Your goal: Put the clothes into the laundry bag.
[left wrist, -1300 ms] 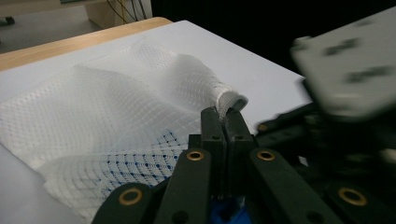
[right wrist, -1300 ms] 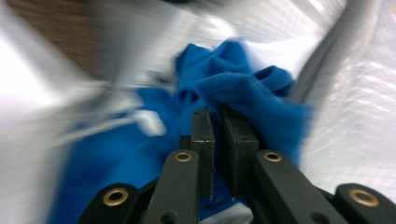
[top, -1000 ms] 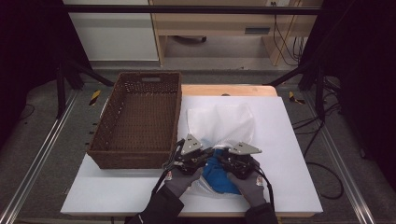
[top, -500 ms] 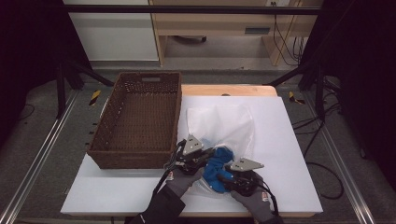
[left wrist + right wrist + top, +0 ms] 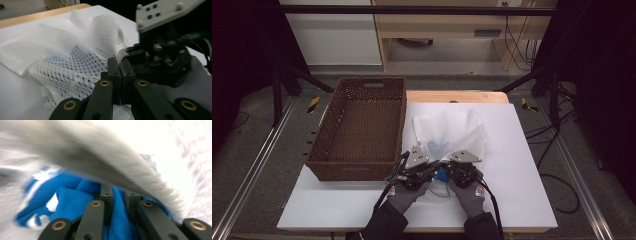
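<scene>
Left jaws clamped tight on the rim of the white mesh bag [image 5: 75, 50], pads pressed together with netting pinched between. Right jaws closing just now on a fold of blue cloth [image 5: 75, 202], cloth between the pads and bunched around them; pressing hard or not, cannot tell from the blur.

Seen from the high view: blue cloth [image 5: 442, 174] at the bag's near mouth, between the two grippers, partly tucked under netting, blue showing through the weave farther in. Mesh bag [image 5: 451, 131] spread rumpled on the white board [image 5: 522, 165], far end puffed up, near end gathered at the grippers. Left gripper [image 5: 428, 170] and right gripper [image 5: 447, 171] side by side at the bag's opening, nearly touching, grey plates on top, cables trailing back along the gloved hands. Right gripper [image 5: 160, 52] also close up in the left gripper view, just beyond the pinched rim.

Left of the bag, just beside it: brown wicker basket [image 5: 327, 150], long side parallel to the board's edge, partly on the board. Behind the board, a strip of wooden tabletop [image 5: 457, 96].
</scene>
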The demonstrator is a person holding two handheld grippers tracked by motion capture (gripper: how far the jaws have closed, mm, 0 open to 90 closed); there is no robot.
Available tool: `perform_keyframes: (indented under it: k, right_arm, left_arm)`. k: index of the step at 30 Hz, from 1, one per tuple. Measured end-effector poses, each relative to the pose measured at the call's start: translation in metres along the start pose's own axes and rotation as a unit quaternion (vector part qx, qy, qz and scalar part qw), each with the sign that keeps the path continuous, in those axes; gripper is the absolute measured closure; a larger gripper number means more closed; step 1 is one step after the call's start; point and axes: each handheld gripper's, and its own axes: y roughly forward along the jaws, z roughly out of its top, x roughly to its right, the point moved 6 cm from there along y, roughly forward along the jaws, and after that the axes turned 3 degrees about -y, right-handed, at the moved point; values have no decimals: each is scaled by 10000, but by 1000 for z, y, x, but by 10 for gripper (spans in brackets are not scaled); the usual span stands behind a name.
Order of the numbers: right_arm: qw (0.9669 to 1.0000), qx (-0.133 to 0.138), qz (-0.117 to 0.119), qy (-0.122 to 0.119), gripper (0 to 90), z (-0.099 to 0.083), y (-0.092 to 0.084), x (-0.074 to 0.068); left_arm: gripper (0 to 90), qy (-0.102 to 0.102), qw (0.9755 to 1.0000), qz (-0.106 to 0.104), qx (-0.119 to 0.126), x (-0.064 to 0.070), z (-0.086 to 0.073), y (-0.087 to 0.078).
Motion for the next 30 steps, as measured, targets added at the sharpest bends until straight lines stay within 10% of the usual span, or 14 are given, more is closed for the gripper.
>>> perform_keyframes:
  k: [11,17,26,30]
  right_arm:
    - [9971,499,556,108,489,-5,-54,7]
    - [9968,221,766,40,366,-31,-66,6]
    - [9939,-426,1017,67,774,-43,-44,-5]
    - [9948,-118,1011,37,787,-21,-45,-12]
  left_arm:
    - [886,-78,9999,84,-61,-8,-6,6]
    - [886,-100,9998,129,-78,-10,-8,9]
    - [886,-96,9999,97,-89,-8,-8,11]
    - [886,-83,10000,31,11,-3,-4,7]
